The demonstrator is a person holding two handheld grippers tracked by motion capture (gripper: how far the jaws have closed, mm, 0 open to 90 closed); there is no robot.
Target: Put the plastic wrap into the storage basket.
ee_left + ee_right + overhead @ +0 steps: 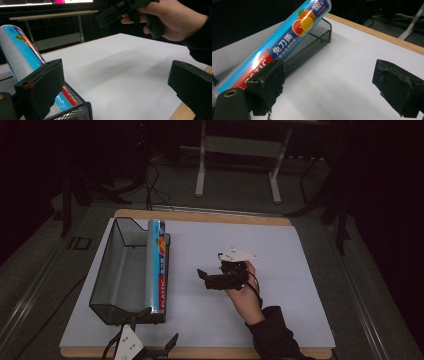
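From the high view, a white sheet (240, 270) covered a wooden table (210, 216). A black wire-mesh basket (112, 270) stood on the sheet's left part. A long roll of plastic wrap (157, 265) in a blue, orange and red wrapper lay along the basket's right rim, running from the near end to the far end. Your right hand (245, 292) held the right gripper (212, 279) above the middle of the sheet, right of the basket and apart from it, its jaws spread and pointing left toward the roll. Your left gripper (150, 347) sat at the table's near edge, just in front of the basket's near corner, jaws apart. Beyond the table stood a white-legged stand (239, 157), with dark cables (150, 185) on the floor.

In the left gripper view, your two black jaws stood wide apart with nothing between them. The roll (18, 52) rose behind the left jaw, resting on the basket's mesh corner (75, 111). Bare white sheet (120, 75) lay ahead; farther off, your other hand (175, 18) gripped the right gripper (117, 11).

In the right gripper view, your jaws were wide apart and empty. The roll (294, 32) slanted across the basket (242, 55) behind the left jaw, and open sheet (332, 80) lay between the jaws.
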